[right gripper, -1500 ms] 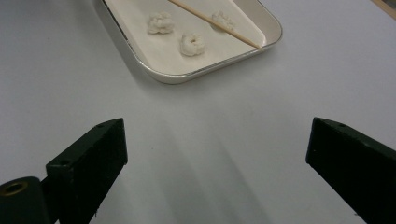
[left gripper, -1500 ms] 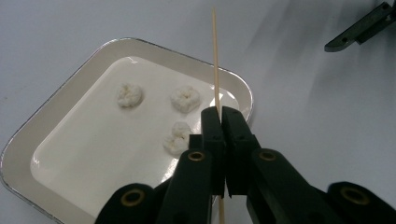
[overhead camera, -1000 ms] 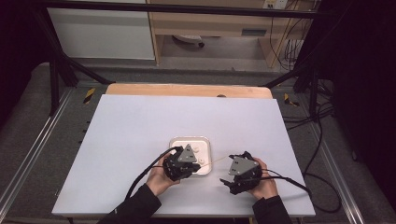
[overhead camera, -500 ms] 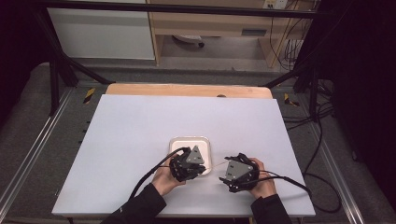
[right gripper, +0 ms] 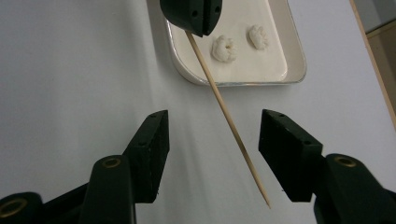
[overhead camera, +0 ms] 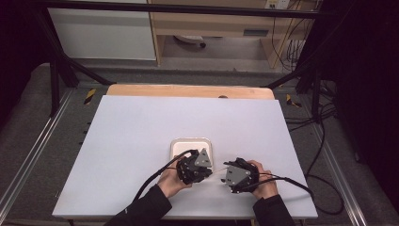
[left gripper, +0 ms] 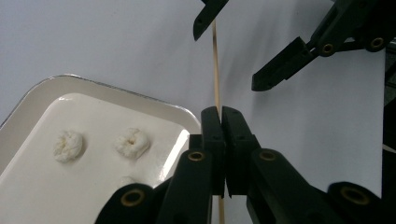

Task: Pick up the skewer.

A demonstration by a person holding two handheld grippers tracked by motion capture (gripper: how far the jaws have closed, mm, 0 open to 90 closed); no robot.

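My left gripper (left gripper: 222, 140) clamps a thin, light, snappable wooden skewer (right gripper: 226, 114) just beside the tray (right gripper: 294, 60); it runs between my spread right gripper (right gripper: 212, 156) jaws, so I'd grab mid-shaft, gently.

Table (overhead camera: 141, 141) wide open left and far; only tray (overhead camera: 190, 142) and held skewer (right gripper: 224, 109) block between grippers.
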